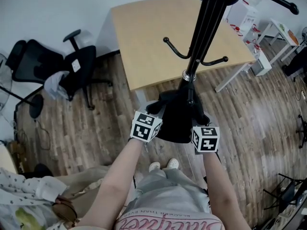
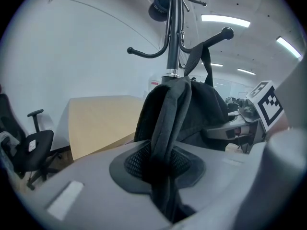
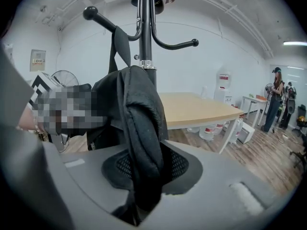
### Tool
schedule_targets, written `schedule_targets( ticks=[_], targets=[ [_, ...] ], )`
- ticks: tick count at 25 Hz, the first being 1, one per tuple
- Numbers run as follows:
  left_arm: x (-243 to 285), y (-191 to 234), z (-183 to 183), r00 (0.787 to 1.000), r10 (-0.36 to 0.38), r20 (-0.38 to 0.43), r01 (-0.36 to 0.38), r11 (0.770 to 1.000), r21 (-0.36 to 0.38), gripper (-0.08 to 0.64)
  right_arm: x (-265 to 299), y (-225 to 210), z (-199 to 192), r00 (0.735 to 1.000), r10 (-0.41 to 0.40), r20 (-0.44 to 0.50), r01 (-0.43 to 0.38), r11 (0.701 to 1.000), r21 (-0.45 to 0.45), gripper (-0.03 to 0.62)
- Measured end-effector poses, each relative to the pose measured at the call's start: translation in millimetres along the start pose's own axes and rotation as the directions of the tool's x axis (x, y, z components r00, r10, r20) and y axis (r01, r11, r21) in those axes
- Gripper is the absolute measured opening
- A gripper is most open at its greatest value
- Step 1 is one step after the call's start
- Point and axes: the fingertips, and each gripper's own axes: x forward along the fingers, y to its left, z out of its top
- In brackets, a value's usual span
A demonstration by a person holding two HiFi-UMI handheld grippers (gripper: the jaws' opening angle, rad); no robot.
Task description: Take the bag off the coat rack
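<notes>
black bag (image 1: 175,123) held by left gripper (image 2: 165,176), right gripper (image 3: 139,176).

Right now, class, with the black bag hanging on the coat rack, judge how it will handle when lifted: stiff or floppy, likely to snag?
Probably floppy: the black bag folds and creases where the right gripper pinches it. Its loop over the hook may snag unless raised first.
</notes>
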Motion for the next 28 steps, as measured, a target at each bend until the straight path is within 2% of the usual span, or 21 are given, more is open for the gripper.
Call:
schedule_targets(
  ticks=[10,28],
  targets=[
    [-22,-15,12,0.999,-0.017,0.039,0.018,1.000,-0.017,0.074,-29,6,6,1.000,0.002,0.030,-0.003,0.999,0.034,0.086],
    [-70,-26,26,0.995,-0.044,0.093,0.044,0.999,0.006,0.074,-72,32,22,0.995,-0.048,0.088,0.048,0.999,0.005,0.084]
  ],
)
